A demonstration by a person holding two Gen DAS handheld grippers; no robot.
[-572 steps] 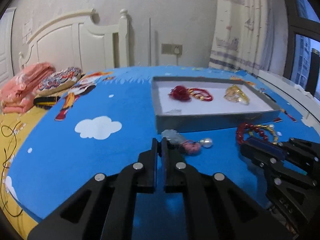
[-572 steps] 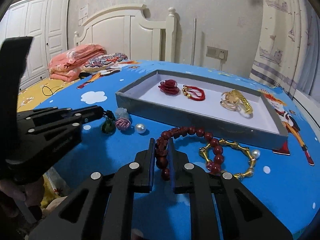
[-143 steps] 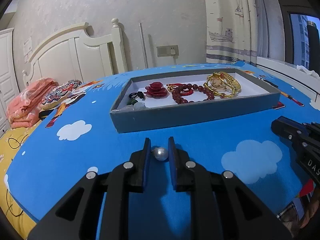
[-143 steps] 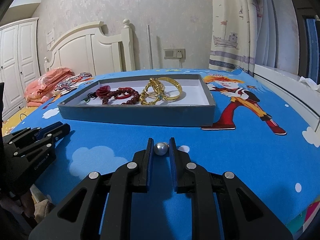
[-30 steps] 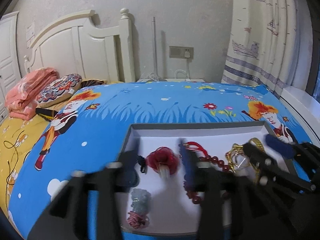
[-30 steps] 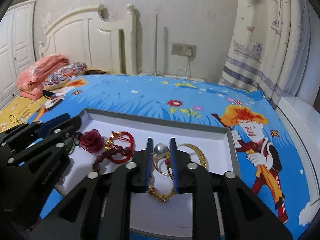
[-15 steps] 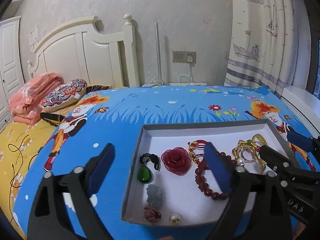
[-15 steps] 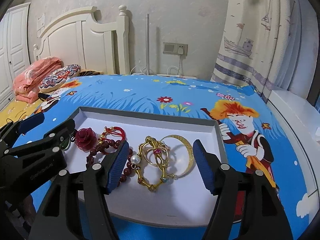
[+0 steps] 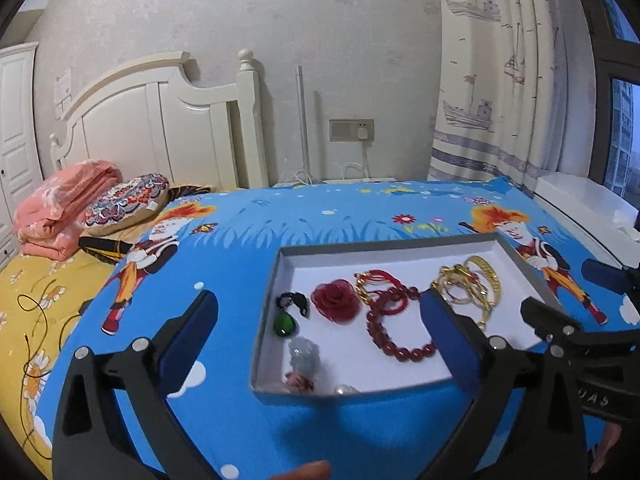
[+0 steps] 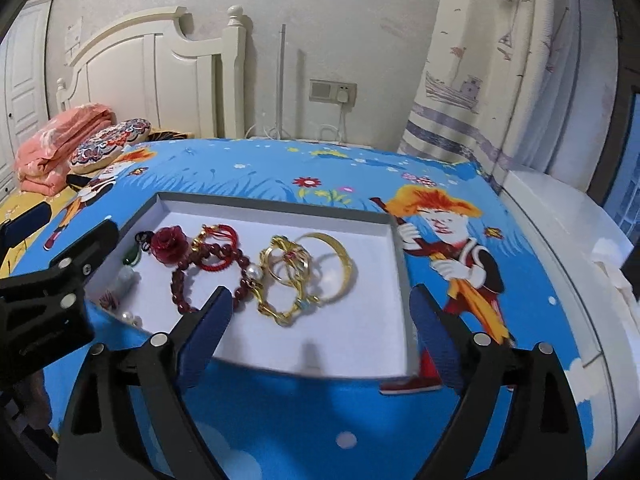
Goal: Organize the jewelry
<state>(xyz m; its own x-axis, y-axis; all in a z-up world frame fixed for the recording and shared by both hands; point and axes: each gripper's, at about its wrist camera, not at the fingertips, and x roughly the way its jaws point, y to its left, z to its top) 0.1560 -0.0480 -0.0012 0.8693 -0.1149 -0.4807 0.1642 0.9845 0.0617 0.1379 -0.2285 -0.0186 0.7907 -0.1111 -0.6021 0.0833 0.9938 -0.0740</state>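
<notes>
A grey tray (image 9: 267, 320) (image 10: 402, 280) with a white floor lies on the blue cartoon cloth. It holds a red rose (image 9: 335, 299) (image 10: 170, 243), a green pendant (image 9: 283, 326), a red bead bracelet (image 9: 394, 334) (image 10: 208, 268), gold bangles (image 9: 476, 284) (image 10: 312, 276), a pale charm (image 9: 305, 354) and two pearls (image 9: 345, 390) (image 10: 253, 271). My left gripper (image 9: 320, 336) is open and empty above the tray's near left part. My right gripper (image 10: 320, 320) is open and empty above the tray's near right part.
The blue cloth (image 9: 248, 240) covers the table. Behind it stand a white headboard (image 9: 160, 128), a folded pink blanket (image 9: 60, 204) and a patterned cushion (image 9: 128, 204). A curtain (image 10: 500, 80) and a white sill (image 10: 560, 216) lie to the right.
Both grippers opened wide and let go of their pearls, which now lie in the tray. Both grippers have pulled back a little toward the tray's near edge.
</notes>
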